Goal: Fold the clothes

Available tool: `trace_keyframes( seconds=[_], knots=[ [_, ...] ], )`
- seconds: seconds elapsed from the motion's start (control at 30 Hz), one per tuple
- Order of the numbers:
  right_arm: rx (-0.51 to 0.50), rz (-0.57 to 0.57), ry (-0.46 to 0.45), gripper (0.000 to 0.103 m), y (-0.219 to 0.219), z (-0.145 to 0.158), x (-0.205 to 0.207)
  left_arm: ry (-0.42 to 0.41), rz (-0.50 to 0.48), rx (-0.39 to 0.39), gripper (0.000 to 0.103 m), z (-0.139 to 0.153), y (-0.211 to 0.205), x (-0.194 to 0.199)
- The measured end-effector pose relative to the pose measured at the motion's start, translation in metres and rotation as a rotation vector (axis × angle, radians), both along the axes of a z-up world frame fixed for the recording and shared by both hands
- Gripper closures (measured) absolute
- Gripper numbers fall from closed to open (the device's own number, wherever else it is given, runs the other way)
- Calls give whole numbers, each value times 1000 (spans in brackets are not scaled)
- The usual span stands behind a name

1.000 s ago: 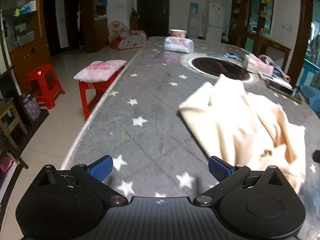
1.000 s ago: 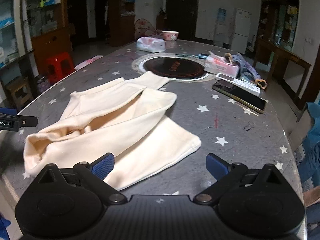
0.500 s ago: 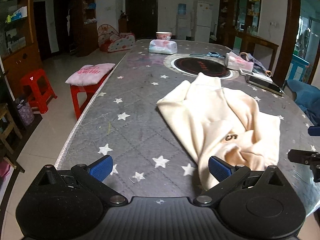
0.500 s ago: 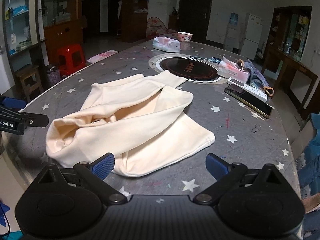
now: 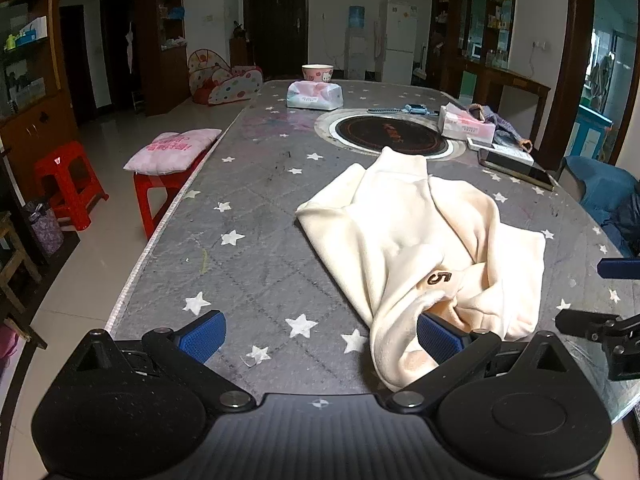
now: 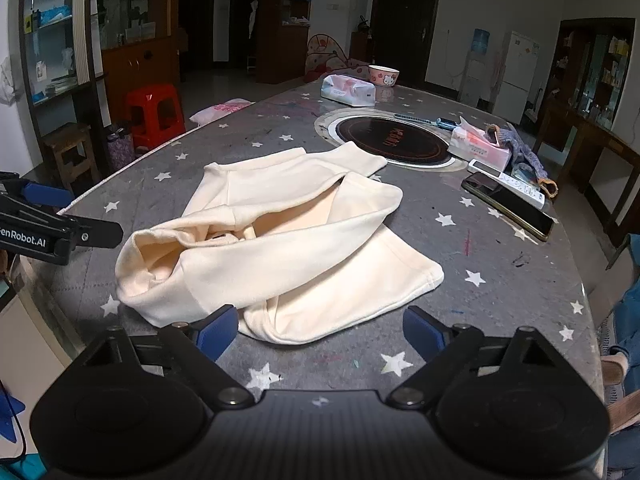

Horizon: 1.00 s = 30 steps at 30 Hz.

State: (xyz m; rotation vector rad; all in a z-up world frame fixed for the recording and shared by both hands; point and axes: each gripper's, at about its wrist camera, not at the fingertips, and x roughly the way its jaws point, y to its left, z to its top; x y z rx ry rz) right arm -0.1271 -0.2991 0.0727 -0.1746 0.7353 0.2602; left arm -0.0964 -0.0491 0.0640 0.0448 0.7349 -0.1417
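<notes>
Left wrist: cream garment (image 5: 404, 236) rumpled, half-folded.

You have a grey star-print table (image 5: 256, 248) with a round black hob (image 5: 390, 136) set in it, a tissue pack (image 5: 315, 95) and pink bowl (image 5: 317, 72) beyond. A dark phone (image 6: 508, 205) lies near a white remote (image 6: 506, 182). Your red stool (image 5: 156, 192) beside the table carries a pink cushion (image 5: 174, 150).

Dim daylight is entering from the right; fisheye distortion is bending edges, corners are vignetting, focus is staying sharp.
</notes>
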Motion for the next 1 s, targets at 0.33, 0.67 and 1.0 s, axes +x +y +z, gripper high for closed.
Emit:
trace_keyframes(
  seconds=[0.33, 0.67, 1.0],
  knots=[
    [34, 2, 14, 22, -4, 0, 17, 14, -12, 7, 0, 0, -6, 15],
    [65, -36, 23, 34, -12, 1, 47, -5, -46, 11, 0, 5, -11, 41],
    [112, -77, 65, 49, -15, -4, 99, 8, -118, 34, 3, 3, -27, 77]
  ],
)
